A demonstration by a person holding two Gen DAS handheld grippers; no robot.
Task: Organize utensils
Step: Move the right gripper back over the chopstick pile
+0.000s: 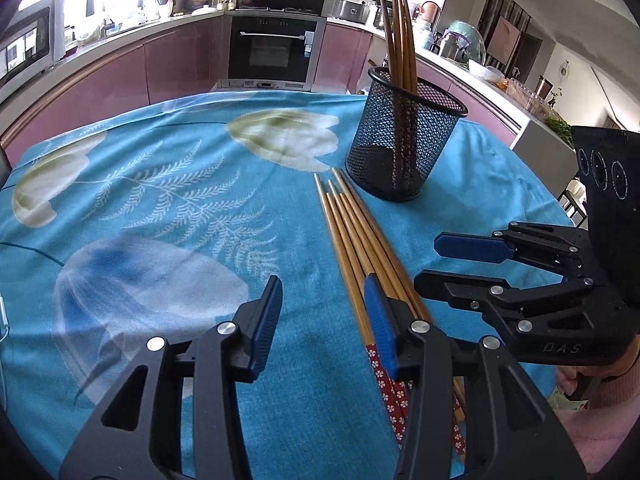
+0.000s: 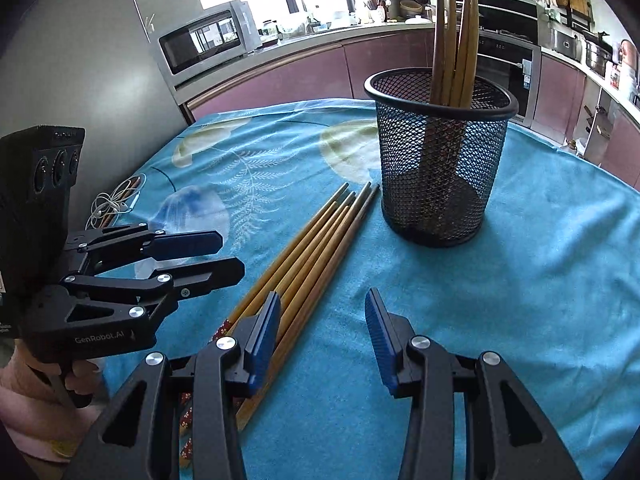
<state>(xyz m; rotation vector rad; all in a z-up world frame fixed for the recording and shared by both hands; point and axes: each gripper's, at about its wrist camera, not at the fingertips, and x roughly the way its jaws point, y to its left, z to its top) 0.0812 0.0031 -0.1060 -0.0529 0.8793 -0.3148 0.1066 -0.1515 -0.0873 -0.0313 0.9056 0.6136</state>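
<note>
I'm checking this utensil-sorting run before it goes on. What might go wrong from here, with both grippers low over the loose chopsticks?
1. The wooden chopsticks lie bunched side by side on the blue flowered tablecloth, so the open left gripper may catch several or scatter them.
2. The right gripper hangs close beside the left one over the same bundle; they may collide.
3. The black mesh cup stands just beyond the chopstick tips, with chopsticks leaning in it; a nudge may tip it.

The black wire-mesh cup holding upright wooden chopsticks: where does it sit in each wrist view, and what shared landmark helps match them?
Left wrist view: the black wire-mesh cup stands right of centre, upper half, just beyond the tips of the loose wooden chopsticks.
Right wrist view: the cup stands right of centre, upper half.
Shared landmark: the loose chopsticks lying on the blue flowered tablecloth, tips pointing toward the cup's base.
</note>
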